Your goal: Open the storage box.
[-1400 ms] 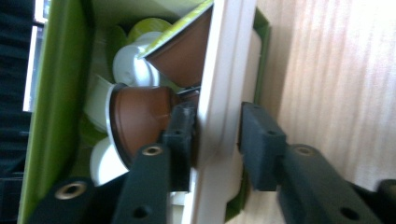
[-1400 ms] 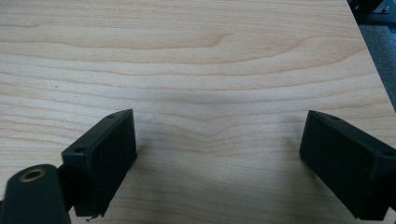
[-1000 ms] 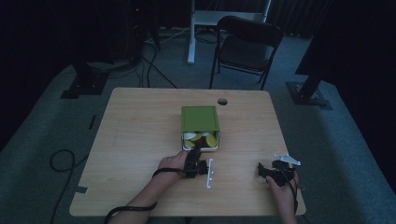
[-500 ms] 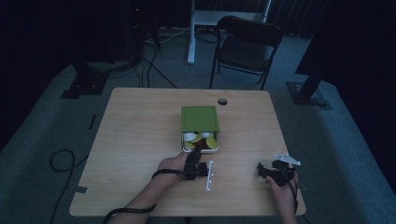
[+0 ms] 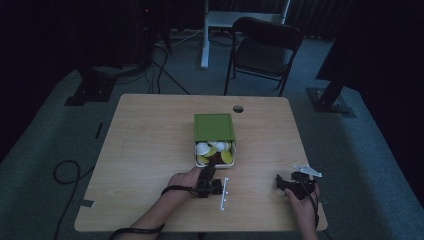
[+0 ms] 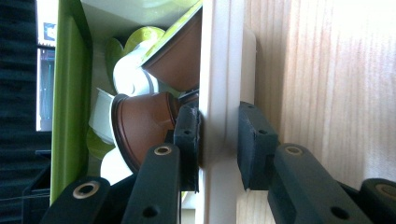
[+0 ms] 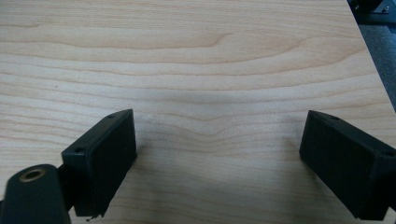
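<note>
Box (image 5: 215,150): in the middle of the surface (image 5: 150,150), half under a green lid (image 5: 214,126), full of cups (image 6: 140,126).
Left tongs (image 6: 218,140): pinching the white front wall of the box, one pad inside, one outside.
Right tongs (image 7: 219,163): wide open, holding nothing, low over bare wood, well apart from the box.
</note>
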The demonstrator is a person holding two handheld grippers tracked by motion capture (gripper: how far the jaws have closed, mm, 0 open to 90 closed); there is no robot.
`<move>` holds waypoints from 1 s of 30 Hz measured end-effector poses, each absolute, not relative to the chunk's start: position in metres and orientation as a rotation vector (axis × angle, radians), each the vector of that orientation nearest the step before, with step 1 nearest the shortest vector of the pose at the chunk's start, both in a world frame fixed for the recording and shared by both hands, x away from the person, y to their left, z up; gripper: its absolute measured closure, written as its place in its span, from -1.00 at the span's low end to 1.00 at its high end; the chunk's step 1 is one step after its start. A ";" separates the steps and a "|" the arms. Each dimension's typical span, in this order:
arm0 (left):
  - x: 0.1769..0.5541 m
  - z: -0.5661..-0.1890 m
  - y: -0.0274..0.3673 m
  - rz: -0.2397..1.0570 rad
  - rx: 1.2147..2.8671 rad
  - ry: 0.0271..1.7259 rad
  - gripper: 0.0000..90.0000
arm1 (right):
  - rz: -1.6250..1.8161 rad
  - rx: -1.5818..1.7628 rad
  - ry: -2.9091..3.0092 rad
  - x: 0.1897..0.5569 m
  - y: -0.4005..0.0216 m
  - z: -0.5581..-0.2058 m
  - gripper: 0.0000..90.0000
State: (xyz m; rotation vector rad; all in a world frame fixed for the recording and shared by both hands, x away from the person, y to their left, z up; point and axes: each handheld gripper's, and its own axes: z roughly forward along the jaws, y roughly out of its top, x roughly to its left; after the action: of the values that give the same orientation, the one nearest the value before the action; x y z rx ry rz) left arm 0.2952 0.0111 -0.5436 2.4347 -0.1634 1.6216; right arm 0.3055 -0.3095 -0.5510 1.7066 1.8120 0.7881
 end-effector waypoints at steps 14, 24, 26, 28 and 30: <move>0.279 -0.543 0.012 1.609 2.442 -0.191 0.61 | 0.788 1.707 1.812 0.305 -0.309 -0.551 -0.77; 0.264 -0.543 0.012 1.606 2.445 -0.207 0.61 | 0.787 1.707 1.812 0.305 -0.309 -0.551 -0.77; 0.262 -0.544 0.012 1.605 2.443 -0.211 0.61 | 0.788 1.707 1.812 0.305 -0.309 -0.551 -0.77; 0.259 -0.544 0.012 1.606 2.442 -0.215 0.61 | 0.788 1.707 1.812 0.305 -0.309 -0.551 -0.77; 0.256 -0.545 0.012 1.606 2.445 -0.225 0.61 | 0.787 1.707 1.812 0.305 -0.309 -0.551 -0.77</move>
State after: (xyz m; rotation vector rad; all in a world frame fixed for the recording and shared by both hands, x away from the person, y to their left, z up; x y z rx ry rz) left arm 0.2557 0.0121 -0.5448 2.4449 -0.2248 1.6062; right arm 0.3055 -0.3095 -0.5510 1.7070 1.8122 0.7874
